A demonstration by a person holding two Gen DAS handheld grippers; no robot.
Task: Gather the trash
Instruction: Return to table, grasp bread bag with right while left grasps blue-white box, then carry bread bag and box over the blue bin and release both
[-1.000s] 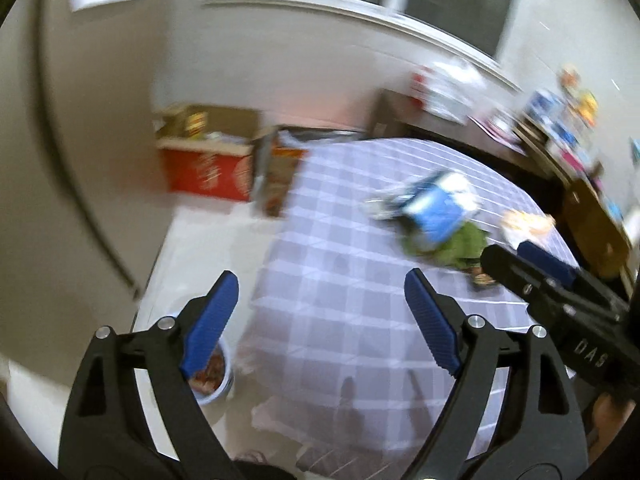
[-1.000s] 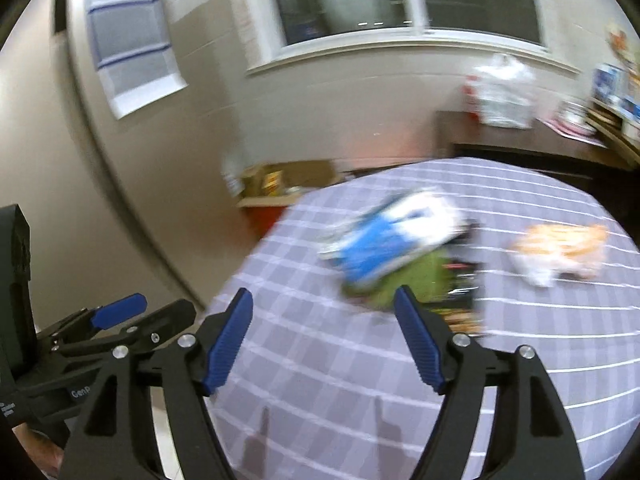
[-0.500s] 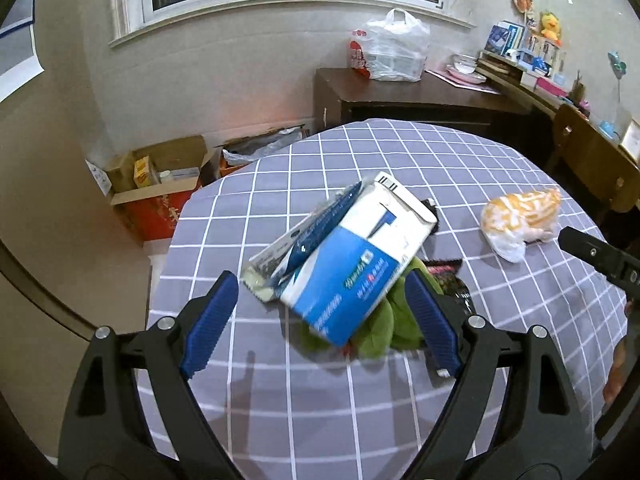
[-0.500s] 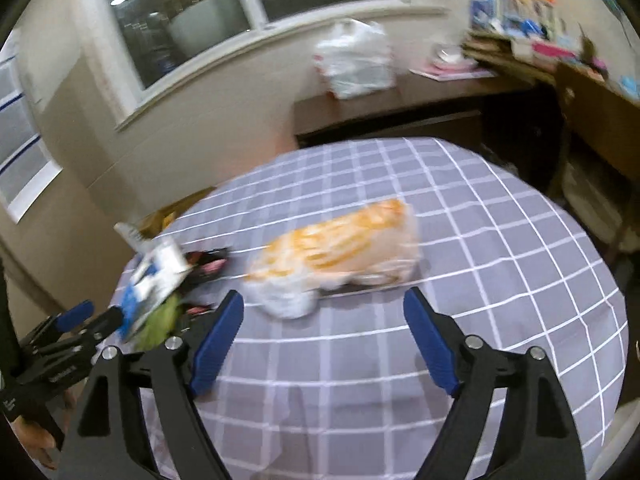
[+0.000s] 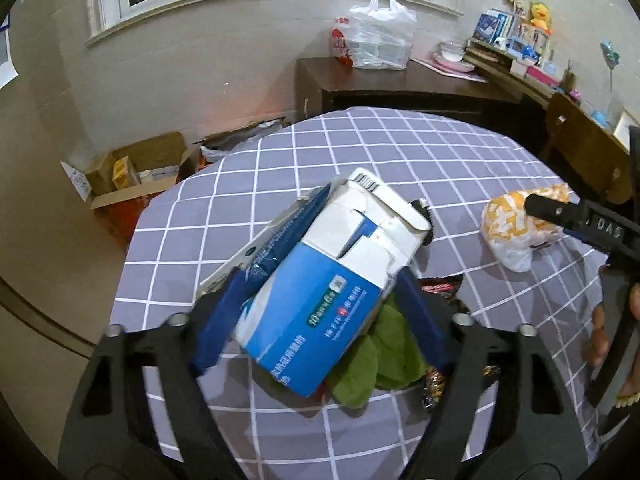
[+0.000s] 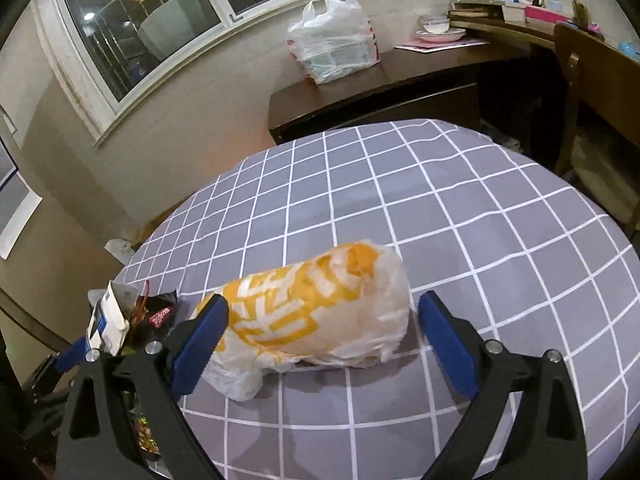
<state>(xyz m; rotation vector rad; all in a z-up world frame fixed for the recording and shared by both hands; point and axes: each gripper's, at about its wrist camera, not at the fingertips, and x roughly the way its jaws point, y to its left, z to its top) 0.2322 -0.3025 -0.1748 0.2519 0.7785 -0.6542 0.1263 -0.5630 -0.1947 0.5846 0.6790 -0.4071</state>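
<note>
Now left gripper (image 5: pixel 320 316) jaws apart around crushed glossy carton (image 5: pixel 320 296), right gripper (image 6: pixel 324 340) jaws apart around crinkly plastic bag (image 6: pixel 312 316).

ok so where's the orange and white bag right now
The orange and white bag lies on the checked tablecloth between the open right gripper fingers; in the left view it sits right of the blue and white box.

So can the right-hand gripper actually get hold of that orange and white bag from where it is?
Probably yes. The right gripper is open, with the orange and white bag lying between its blue fingers on the checked tablecloth, and nothing blocks it.
</note>
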